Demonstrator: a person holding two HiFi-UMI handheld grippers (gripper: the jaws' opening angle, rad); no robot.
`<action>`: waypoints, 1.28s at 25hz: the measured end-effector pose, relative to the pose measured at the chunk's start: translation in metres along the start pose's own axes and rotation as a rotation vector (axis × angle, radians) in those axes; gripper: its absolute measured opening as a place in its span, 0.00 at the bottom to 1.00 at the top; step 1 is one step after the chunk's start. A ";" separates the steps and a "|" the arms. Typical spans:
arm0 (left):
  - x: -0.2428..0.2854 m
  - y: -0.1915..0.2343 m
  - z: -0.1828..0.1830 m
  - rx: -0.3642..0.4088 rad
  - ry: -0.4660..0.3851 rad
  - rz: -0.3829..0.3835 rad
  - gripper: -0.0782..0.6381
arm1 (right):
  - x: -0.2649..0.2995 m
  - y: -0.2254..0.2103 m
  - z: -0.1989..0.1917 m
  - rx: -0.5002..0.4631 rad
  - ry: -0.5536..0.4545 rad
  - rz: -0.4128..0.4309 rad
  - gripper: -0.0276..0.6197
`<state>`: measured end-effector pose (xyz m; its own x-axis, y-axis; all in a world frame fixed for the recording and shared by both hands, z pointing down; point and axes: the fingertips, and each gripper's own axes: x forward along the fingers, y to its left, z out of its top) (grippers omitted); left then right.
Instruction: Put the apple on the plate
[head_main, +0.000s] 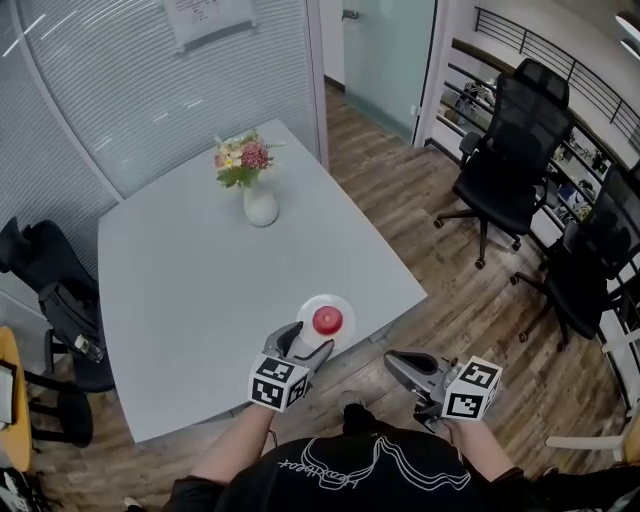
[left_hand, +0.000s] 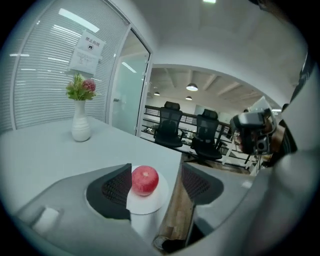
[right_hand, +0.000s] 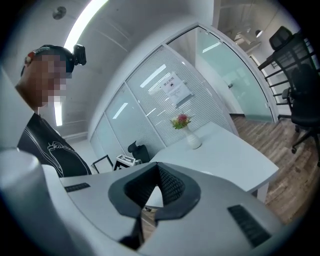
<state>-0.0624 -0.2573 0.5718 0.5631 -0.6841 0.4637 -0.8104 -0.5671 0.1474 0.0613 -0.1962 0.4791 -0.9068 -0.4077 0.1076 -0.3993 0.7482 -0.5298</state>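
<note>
- At the table's (head_main: 200, 270) near edge, the apple (head_main: 327, 320) sits on the plate (head_main: 346, 308). Placement appears complete, with nothing evidently left to do.
- Left gripper (head_main: 303, 343): jaws spread wide, pads clear of the apple, holding nothing, hovering just behind the plate.
- Right gripper (head_main: 393, 360): jaws pressed together, empty, beyond the table edge.

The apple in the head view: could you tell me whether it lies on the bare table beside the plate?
No, the apple rests on the white plate, well within its rim.
</note>
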 end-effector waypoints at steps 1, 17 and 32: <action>-0.010 -0.007 0.007 -0.014 -0.017 -0.023 0.56 | 0.001 0.006 0.000 -0.007 -0.002 0.012 0.06; -0.141 -0.107 0.068 -0.122 -0.225 -0.286 0.18 | 0.002 0.082 -0.007 -0.095 -0.028 0.107 0.06; -0.155 -0.116 0.067 -0.106 -0.237 -0.273 0.13 | 0.003 0.094 -0.013 -0.115 -0.020 0.121 0.06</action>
<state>-0.0453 -0.1163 0.4245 0.7726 -0.6083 0.1819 -0.6305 -0.7013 0.3327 0.0193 -0.1197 0.4407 -0.9468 -0.3202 0.0317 -0.3012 0.8471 -0.4379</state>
